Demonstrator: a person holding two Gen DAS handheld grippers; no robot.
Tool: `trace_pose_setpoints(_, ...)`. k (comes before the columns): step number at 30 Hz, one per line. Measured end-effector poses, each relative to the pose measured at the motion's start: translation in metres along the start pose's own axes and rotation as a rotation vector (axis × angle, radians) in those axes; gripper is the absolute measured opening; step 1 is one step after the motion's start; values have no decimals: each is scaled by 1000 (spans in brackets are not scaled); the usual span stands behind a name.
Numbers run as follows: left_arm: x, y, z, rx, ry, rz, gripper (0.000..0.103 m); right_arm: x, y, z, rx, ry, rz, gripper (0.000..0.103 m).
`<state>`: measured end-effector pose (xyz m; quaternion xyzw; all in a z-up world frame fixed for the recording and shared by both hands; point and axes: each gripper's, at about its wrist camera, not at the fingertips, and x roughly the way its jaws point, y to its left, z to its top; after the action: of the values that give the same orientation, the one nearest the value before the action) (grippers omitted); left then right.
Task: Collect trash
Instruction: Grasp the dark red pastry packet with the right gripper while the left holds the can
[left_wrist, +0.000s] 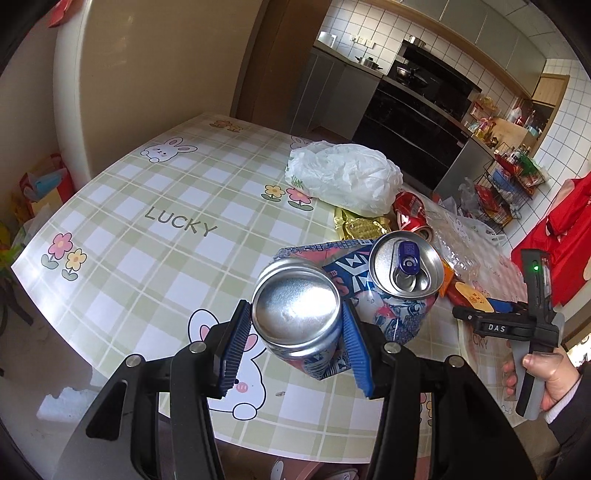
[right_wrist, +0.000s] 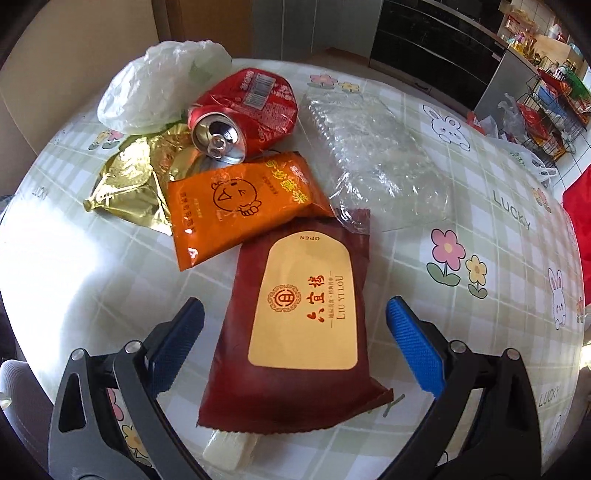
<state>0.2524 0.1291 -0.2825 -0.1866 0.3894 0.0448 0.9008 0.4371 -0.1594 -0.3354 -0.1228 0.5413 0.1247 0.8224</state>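
My left gripper (left_wrist: 293, 334) is shut on a bent blue-and-pink drink can (left_wrist: 295, 314), held above the table with its silver base toward the camera and its opened top (left_wrist: 406, 264) to the right. My right gripper (right_wrist: 295, 336) is open, its blue pads on either side of a dark red wipes packet (right_wrist: 295, 332) lying on the table. Beyond it lie an orange packet (right_wrist: 243, 206), a crushed red can (right_wrist: 243, 110), a gold wrapper (right_wrist: 129, 181), a clear plastic wrapper (right_wrist: 373, 147) and a white plastic bag (right_wrist: 159, 85). The right gripper also shows in the left wrist view (left_wrist: 480, 321).
The round table (left_wrist: 166, 221) has a checked green cloth with rabbits and flowers. Kitchen counters and a wire rack (left_wrist: 509, 184) stand behind it. A red bag (left_wrist: 554, 236) is at the right. Bags sit on the floor at the left (left_wrist: 40, 192).
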Motion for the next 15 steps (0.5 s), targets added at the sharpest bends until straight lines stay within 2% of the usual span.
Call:
trace_pose_setpoints(2,0,0,-1,-1,2,-3,48,2,-2,1,20,7,9,96)
trace_pose_setpoints(5,1,0,-1,-5,6,-10,48,1,-3,0,25,30,-1,71)
trace_pose_setpoints(10,-1,-1,-2,-12,0,-20,48,-16,3,-9,-12,27,16,69)
trace_pose_setpoints(15,-4,-5,-2,-10,-5,-37,48,-39,-6,-24,41,1,63,67)
